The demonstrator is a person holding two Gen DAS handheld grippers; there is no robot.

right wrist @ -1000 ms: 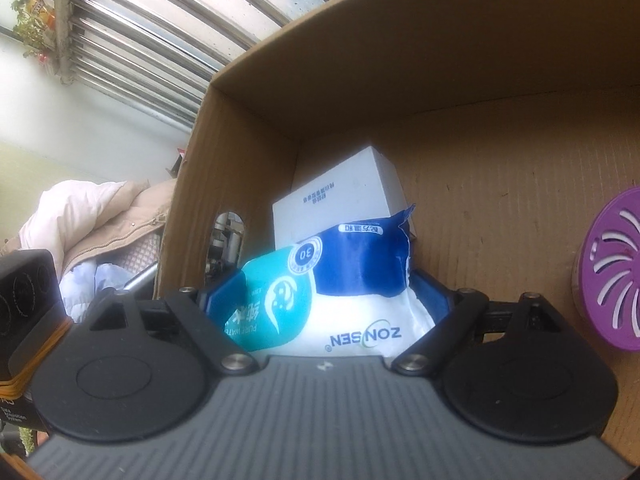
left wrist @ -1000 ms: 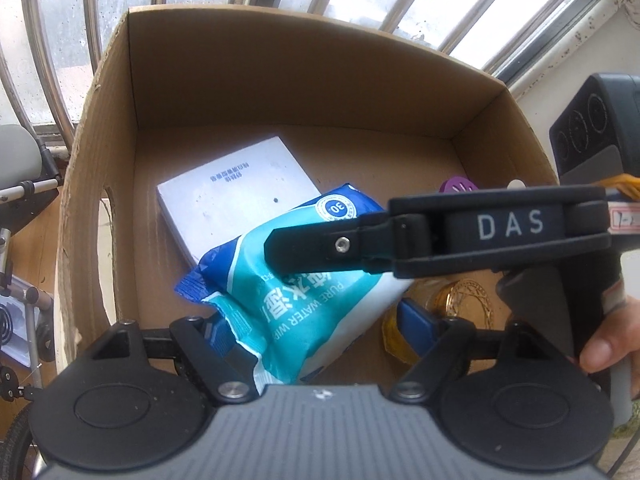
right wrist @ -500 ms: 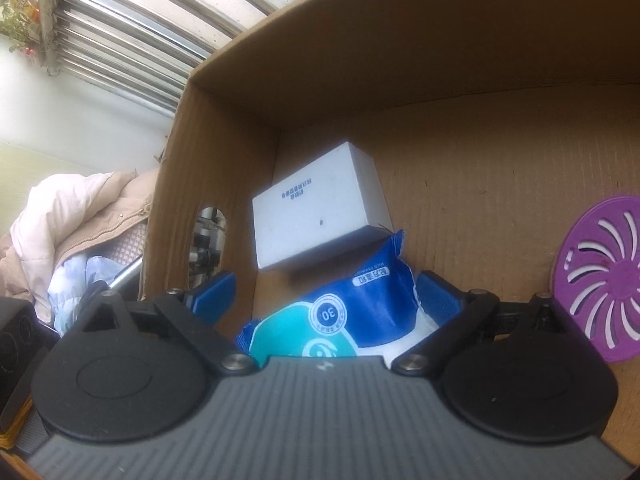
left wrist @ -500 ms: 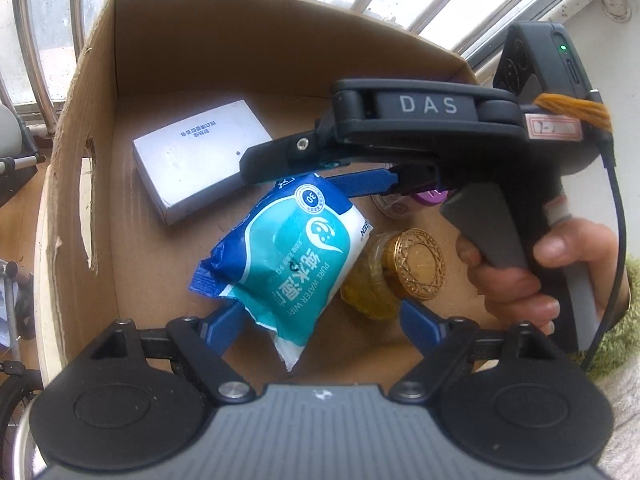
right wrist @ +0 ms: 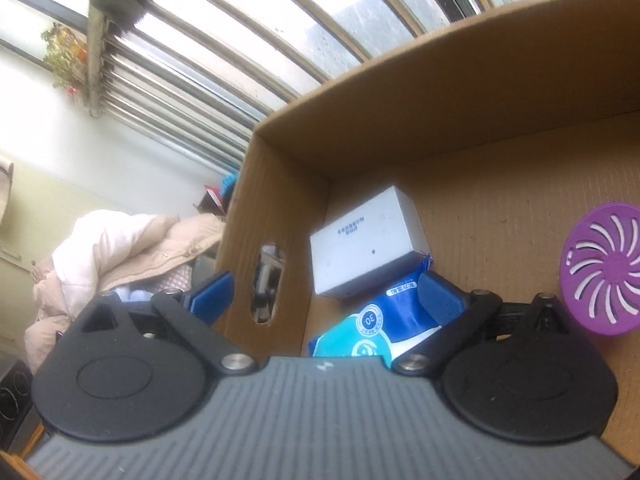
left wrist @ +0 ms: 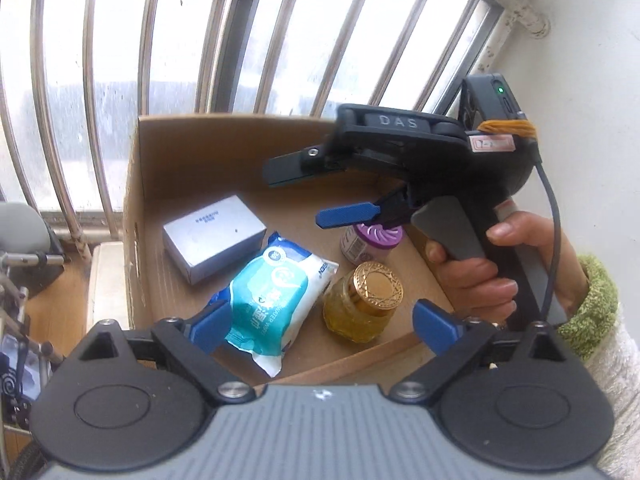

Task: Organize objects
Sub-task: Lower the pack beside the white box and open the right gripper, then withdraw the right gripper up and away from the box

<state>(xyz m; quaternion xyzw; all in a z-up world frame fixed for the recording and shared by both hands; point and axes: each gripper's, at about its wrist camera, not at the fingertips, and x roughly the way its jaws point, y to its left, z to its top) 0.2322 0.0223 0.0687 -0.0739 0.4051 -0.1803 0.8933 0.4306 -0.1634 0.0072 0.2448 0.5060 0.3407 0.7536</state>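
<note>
"DAS" on right gripper (left wrist: 320,196) body; "30" on wipes pack (right wrist: 372,330).

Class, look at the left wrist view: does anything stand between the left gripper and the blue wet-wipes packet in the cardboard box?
Nothing visible does. The left gripper, its jaws opening, faces the blue wet-wipes packet directly; the gold-lidded jar stands beside it.

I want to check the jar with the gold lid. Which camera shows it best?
The left wrist view: the jar with the gold lid stands upright and whole on the floor of the cardboard box, beside the wet-wipes pack. The right wrist view does not show it at all.
</note>
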